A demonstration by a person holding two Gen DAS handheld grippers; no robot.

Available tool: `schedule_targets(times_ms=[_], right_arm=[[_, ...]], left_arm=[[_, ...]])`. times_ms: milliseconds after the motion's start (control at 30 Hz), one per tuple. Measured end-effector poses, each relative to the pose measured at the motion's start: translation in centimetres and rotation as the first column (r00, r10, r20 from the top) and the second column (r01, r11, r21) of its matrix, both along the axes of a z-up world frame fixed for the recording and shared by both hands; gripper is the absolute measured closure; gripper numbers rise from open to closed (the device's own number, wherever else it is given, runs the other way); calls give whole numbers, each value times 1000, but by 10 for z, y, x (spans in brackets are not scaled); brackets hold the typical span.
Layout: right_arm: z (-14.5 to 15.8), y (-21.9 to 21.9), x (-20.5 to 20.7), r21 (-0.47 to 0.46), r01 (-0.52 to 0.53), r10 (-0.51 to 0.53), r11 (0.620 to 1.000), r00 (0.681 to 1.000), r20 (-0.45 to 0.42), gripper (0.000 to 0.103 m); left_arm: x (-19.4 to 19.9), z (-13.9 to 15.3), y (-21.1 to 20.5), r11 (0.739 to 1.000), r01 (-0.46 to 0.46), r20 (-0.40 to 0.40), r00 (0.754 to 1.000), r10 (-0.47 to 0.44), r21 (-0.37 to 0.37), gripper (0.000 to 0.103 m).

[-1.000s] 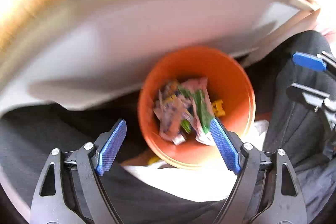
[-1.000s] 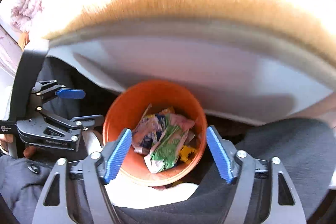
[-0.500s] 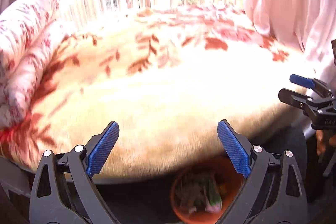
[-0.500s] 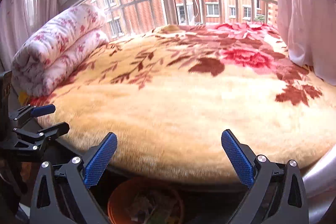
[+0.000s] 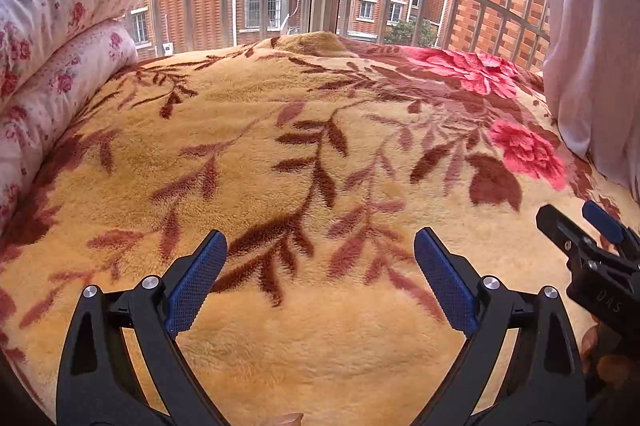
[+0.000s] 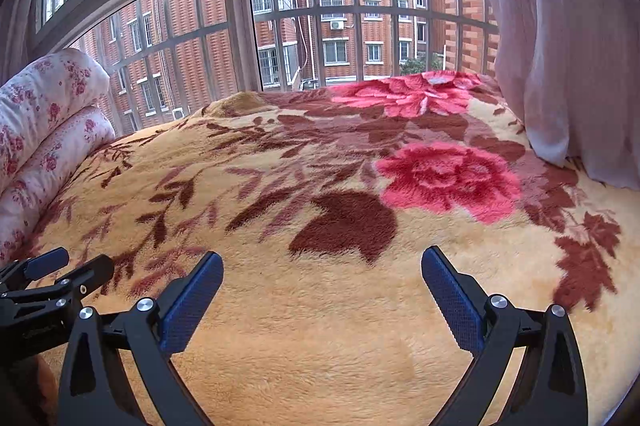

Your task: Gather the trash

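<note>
Both grippers point across a bed covered by a plush tan blanket [image 5: 320, 338] patterned with brown leaf sprays and pink-red roses. The left gripper [image 5: 320, 278] has its jaws spread wide with nothing between them; only bare blanket shows in the gap. The right gripper [image 6: 322, 296] is likewise spread wide and empty, its blue textured pads [image 6: 450, 300] hanging over plain tan pile.

Ahead of the right gripper's jaws lies a large brown leaf shape, and beyond it, off toward the right jaw, a big pink rose. Ahead of the left gripper's jaws runs a long branching brown stem.

Far to the left of both pairs of jaws a rolled white quilt [image 5: 52, 58] printed with small pink flowers lies along the bed's edge. Straight ahead, past the bed, stands a barred window [image 6: 320, 14] with red-brick apartment blocks outside. A pale sheer curtain [image 6: 560, 46] hangs to the right, its hem touching the blanket.

In the left wrist view the right gripper shows at the right edge; in the right wrist view the left gripper shows at the left edge.

No trash and no bin appear in either view.
</note>
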State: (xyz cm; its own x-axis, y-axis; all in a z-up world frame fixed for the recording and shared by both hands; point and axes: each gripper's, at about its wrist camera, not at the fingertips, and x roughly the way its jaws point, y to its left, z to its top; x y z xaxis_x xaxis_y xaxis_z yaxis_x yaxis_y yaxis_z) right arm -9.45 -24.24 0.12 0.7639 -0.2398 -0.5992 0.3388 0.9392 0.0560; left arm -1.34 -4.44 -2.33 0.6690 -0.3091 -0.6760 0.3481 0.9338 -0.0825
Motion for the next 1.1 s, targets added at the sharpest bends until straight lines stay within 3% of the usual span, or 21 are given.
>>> schedule_targets(times_ms=[200,600,1100], right_arm=[[-21,4,7,15,-1,2,1000,998,-69,5],[-31,-3,12,46,34,-28,998,993,-116,5],[-34,-6,12,68,37,-28,997,992,-121,5]], left_arm=[[16,-22,5,999,-34,-98,995,34,-2,11],[13,-28,-7,998,-8,-93,996,14,65,11],[15,-29,-7,998,-9,-106,994,16,67,11]])
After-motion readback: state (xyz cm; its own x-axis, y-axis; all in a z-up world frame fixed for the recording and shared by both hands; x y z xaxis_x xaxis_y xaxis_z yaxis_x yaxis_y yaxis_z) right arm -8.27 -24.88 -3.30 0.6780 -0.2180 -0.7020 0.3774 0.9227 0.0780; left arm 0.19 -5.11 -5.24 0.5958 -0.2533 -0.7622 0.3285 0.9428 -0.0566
